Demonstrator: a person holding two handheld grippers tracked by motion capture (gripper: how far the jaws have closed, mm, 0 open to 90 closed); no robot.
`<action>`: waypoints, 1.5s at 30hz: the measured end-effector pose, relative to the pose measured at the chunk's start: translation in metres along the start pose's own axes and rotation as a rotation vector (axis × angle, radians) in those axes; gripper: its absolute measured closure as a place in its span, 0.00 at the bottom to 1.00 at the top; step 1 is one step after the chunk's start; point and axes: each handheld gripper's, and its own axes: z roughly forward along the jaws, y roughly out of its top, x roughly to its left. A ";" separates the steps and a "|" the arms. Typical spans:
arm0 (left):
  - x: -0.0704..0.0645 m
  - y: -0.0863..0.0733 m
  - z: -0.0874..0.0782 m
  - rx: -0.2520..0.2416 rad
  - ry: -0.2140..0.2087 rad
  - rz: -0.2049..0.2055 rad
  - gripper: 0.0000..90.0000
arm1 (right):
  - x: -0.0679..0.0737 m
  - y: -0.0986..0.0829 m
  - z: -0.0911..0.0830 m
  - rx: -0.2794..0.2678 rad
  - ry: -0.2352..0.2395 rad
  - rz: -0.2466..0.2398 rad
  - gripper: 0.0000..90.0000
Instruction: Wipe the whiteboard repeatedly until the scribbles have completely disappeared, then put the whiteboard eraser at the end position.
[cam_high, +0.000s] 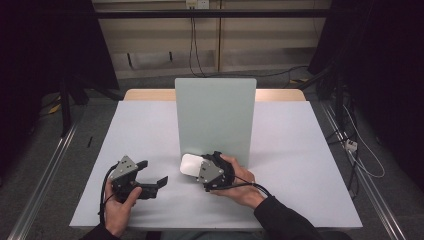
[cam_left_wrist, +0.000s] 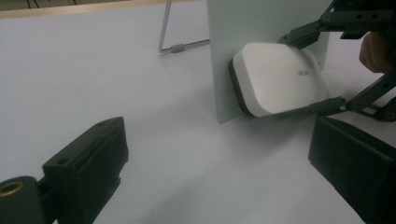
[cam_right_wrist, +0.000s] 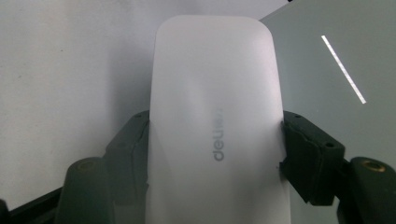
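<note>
Left claw (cam_high: 153, 174): held low over the white worktop (cam_high: 300, 150) at its near left, jaws spread wide with bare surface between them. In the left gripper view both jaws are cut off by the lower frame edge.

Centre: a pale grey-green upright panel (cam_high: 215, 117) stands on the worktop. A thin wire stand (cam_left_wrist: 170, 42) props it from behind; most of the stand is hidden by the panel.

White rounded case (cam_high: 190, 165): it sits at the foot of the panel, just left of the right hand (cam_high: 240, 185). Its dark underside (cam_left_wrist: 236, 88) touches the panel face. Faint grey lettering (cam_right_wrist: 218, 135) runs along its top; it is too blurred to read with certainty.

Right claw (cam_right_wrist: 215, 154): closed on the case, one jaw on each long side. From above, the gripper body covers the near end of the case.
</note>
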 end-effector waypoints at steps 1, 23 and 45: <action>0.000 0.000 0.000 0.000 -0.001 0.000 0.05 | -0.002 0.000 -0.002 -0.002 -0.004 0.006 0.35; 0.002 -0.001 -0.001 0.002 0.000 -0.010 0.05 | -0.030 -0.009 -0.037 -0.049 -0.023 0.151 0.35; 0.002 -0.003 -0.003 -0.001 0.009 -0.013 0.05 | -0.037 -0.024 -0.054 -0.008 0.088 0.264 0.35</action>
